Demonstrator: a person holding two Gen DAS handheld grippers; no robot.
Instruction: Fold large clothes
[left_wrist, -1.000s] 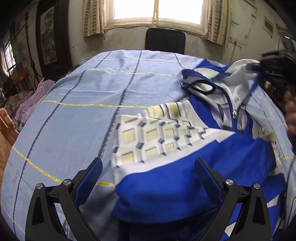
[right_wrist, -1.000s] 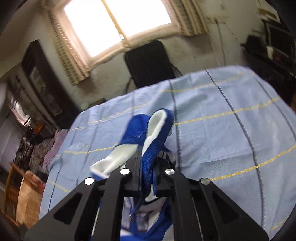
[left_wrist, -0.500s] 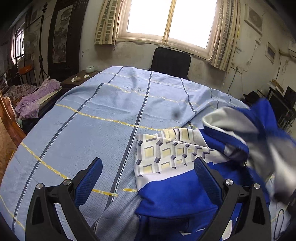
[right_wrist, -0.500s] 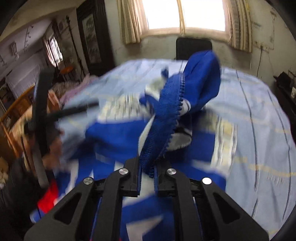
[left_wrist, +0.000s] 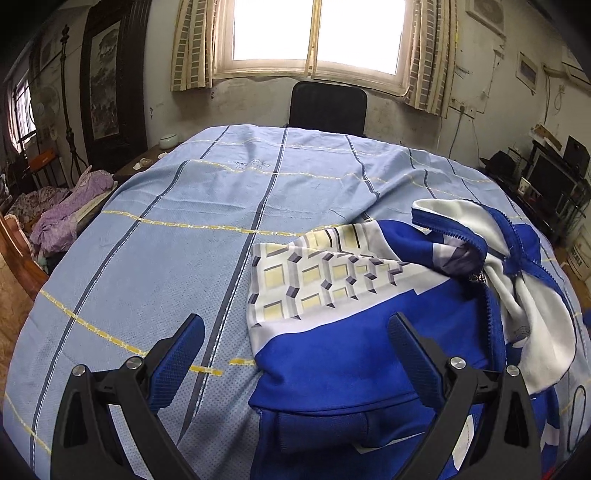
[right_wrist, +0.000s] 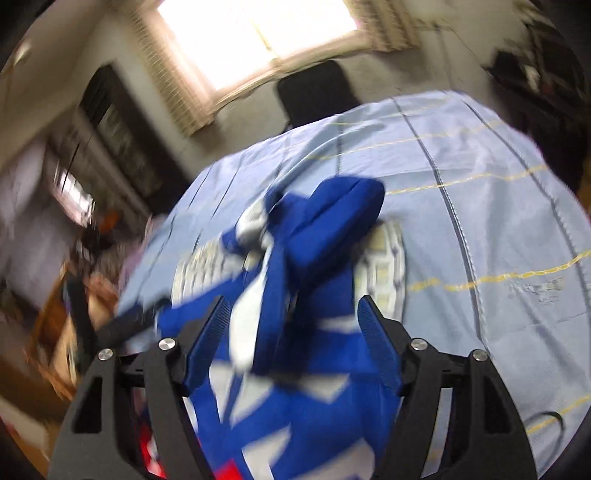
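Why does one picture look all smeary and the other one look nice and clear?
The right wrist view is motion-blurred: the blue jacket and the room smear. The left wrist view is sharp, though its window glares pure white and the fisheye lens bulges the bedsheet.

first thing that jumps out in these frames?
The rumpled blue-and-white zip jacket, heaped at the near right of the light-blue striped bedsheet. Both hand-held grippers, left and right, hang open over it, gripping nothing. Behind, a bright window above a black chair.
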